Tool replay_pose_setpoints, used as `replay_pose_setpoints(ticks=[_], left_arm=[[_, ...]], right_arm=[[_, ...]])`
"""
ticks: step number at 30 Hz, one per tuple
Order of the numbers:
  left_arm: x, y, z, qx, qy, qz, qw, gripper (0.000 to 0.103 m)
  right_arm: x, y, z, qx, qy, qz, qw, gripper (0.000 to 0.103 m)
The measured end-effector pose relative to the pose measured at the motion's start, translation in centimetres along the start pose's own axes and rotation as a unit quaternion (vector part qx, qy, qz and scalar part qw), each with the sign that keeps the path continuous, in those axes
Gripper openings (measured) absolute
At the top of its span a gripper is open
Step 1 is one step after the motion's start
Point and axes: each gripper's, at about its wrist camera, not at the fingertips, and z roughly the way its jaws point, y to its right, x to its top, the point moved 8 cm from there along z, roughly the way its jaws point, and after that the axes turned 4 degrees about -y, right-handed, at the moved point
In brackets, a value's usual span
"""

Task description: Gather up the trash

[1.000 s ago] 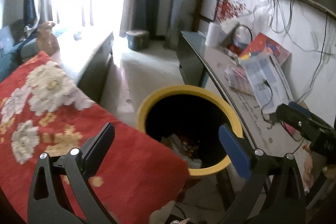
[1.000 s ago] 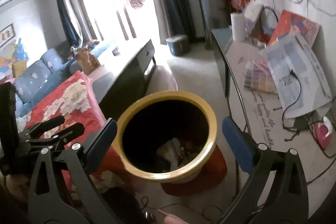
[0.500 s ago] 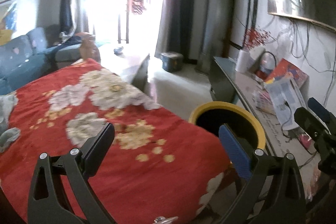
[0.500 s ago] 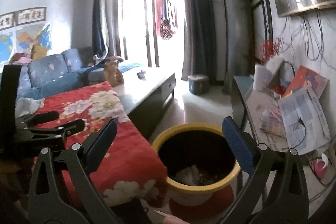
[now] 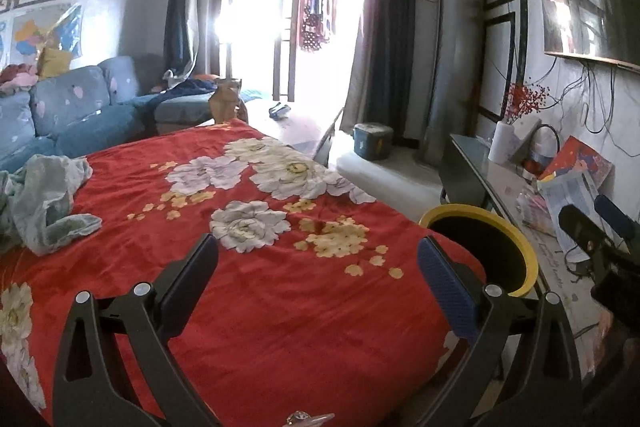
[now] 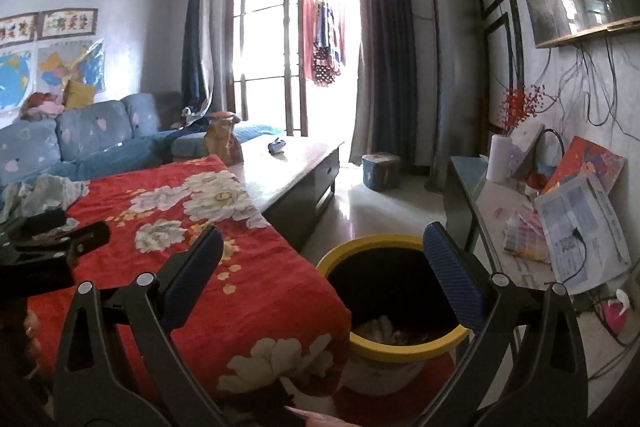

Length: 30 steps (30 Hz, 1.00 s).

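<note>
A yellow-rimmed bin [image 5: 482, 214] stands on the floor at the right end of a red flowered blanket [image 5: 280, 299]. The right wrist view looks into the bin [image 6: 400, 350], where crumpled paper trash [image 6: 382, 327] lies at the bottom. My left gripper [image 5: 318, 259] hangs open over the blanket with nothing between its fingers. My right gripper [image 6: 323, 247] is open and empty too, above the blanket's edge and the bin's near side. A crumpled pale green cloth [image 5: 44, 203] lies at the blanket's far left.
A dark coffee table [image 6: 288, 163] extends beyond the blanket, with a blue sofa [image 6: 92, 143] to its left. A side table [image 6: 496, 203] on the right carries papers, a roll and cables. A small blue box [image 6: 380, 171] sits on the floor near the curtains.
Both grippers have lifted back and tilted up from over the bin. The left one has swung left across the blanket. Both jaws stay open and empty.
</note>
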Motion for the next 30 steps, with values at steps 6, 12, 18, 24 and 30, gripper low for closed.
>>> replay_pose_setpoints(ticks=[6, 12, 18, 24, 30], left_arm=[[-0.19, 0.17, -0.03, -0.004, -0.001, 0.000, 1.0000, 0.097], [-0.32, 0.25, 0.01, -0.006, -0.003, -0.002, 1.0000, 0.097], [-0.35, 0.24, 0.06, -0.006, -0.005, -0.002, 1.0000, 0.097], [-0.40, 0.35, 0.00, -0.005, -0.005, -0.004, 1.0000, 0.097], [-0.42, 0.34, -0.03, -0.004, -0.004, -0.004, 1.0000, 0.097]], right_arm=[[-0.16, -0.35, -0.03, -0.002, -0.002, -0.001, 1.000, 0.092], [-0.25, -0.49, 0.10, 0.002, -0.004, 0.001, 1.000, 0.092], [-0.30, -0.41, 0.11, 0.003, -0.004, 0.001, 1.000, 0.092], [-0.26, -0.41, 0.07, 0.002, -0.004, 0.001, 1.000, 0.092], [-0.29, -0.38, 0.12, 0.003, -0.003, 0.001, 1.000, 0.092]])
